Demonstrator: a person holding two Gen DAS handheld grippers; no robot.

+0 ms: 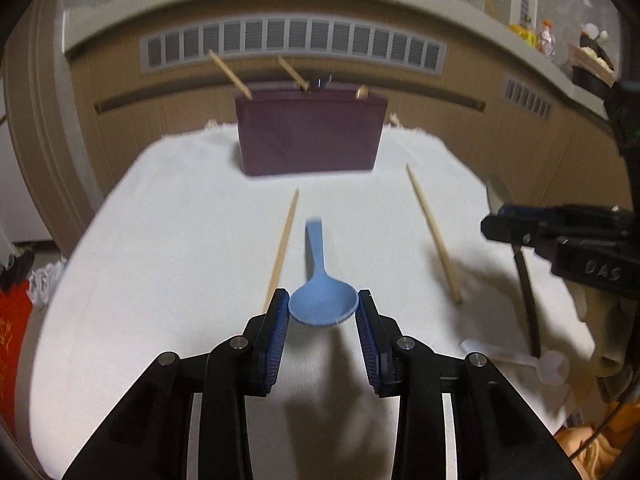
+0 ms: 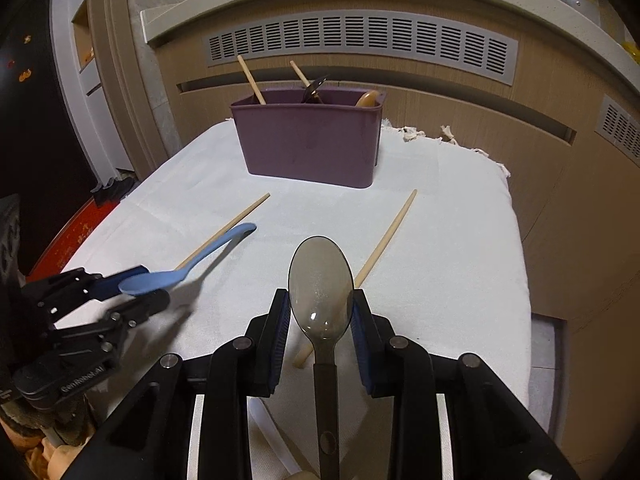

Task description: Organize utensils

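My left gripper [image 1: 324, 297] is shut on the bowl of a blue spoon [image 1: 316, 256]; its handle points away toward a purple caddy [image 1: 308, 140]. In the right wrist view the blue spoon [image 2: 192, 260] hangs above the cloth in the left gripper [image 2: 154, 283]. My right gripper [image 2: 321, 296] is shut on a grey translucent spoon [image 2: 320, 272], bowl forward, handle running back between the fingers. The caddy [image 2: 308, 148] stands at the far edge and holds two chopsticks, a dark utensil and a wooden spoon. The right gripper [image 1: 494, 220] shows at the right of the left wrist view.
Two loose chopsticks [image 2: 228, 228] [image 2: 384, 240] lie on the white cloth [image 2: 440, 260] between the grippers and the caddy. A white plastic spoon [image 1: 532, 362] lies near the cloth's right edge. A wooden cabinet with vent grilles [image 2: 360, 44] rises behind.
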